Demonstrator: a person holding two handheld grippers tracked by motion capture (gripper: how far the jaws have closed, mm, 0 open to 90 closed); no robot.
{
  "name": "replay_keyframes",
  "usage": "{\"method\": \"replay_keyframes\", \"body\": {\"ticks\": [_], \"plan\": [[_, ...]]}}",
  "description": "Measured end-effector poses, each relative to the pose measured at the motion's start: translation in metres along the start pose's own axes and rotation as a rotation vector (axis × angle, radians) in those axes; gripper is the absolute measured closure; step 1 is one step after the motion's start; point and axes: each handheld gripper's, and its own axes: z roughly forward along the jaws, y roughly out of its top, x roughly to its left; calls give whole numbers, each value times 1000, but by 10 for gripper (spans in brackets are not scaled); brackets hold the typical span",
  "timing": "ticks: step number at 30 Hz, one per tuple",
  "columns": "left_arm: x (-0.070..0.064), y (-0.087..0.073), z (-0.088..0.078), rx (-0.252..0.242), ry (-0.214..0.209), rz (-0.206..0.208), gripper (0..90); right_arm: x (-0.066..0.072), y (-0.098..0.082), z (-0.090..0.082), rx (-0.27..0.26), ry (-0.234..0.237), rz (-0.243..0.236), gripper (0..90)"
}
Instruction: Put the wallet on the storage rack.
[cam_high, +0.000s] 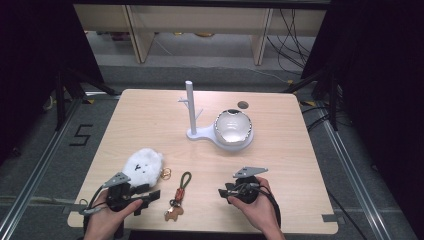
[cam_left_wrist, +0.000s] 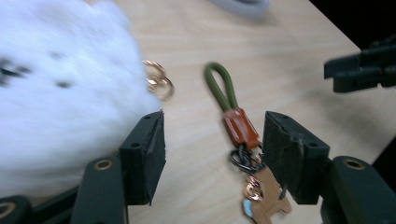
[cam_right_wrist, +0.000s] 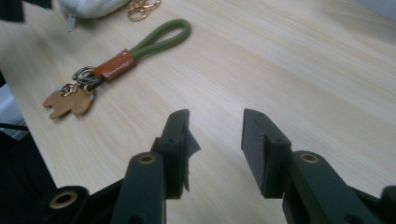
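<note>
A keychain with a green cord loop (cam_high: 185, 180), a brown leather tab and a tan dog charm (cam_high: 173, 214) lies near the table's front edge. To its left rests a white fluffy plush (cam_high: 143, 165) with a gold ring (cam_high: 166, 173). My left gripper (cam_high: 150, 200) is open just left of the keychain. In the left gripper view the leather tab (cam_left_wrist: 240, 127) lies on the table between the open jaws of the left gripper (cam_left_wrist: 212, 126), and the plush (cam_left_wrist: 60, 93) is beside one of them. My right gripper (cam_high: 222, 192) stands open and holds nothing; in its own view the right gripper (cam_right_wrist: 215, 126) points toward the keychain (cam_right_wrist: 116, 65).
A white peg stand (cam_high: 191, 107) rises at the table's middle, with a pale bowl (cam_high: 233, 127) on its base to the right. A small dark hole (cam_high: 243, 105) sits behind the bowl. The table's front edge runs just under both hands.
</note>
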Motion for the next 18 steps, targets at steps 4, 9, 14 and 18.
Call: {"method": "replay_keyframes", "body": {"ticks": [4, 9, 14, 18], "plan": [[7, 8, -8, -22, 50, -1, 361, -6, -1, -3, -4, -5, 11, 602], [23, 25, -11, 19, 107, -32, 346, -13, 0, -10, -6, -19, 19, 597], [42, 46, -9, 66, 136, -45, 348, -18, 4, -19, -8, -19, 24, 602], [64, 62, -2, 199, 221, -13, 349, -18, 3, -26, -33, -17, 24, 602]]}}
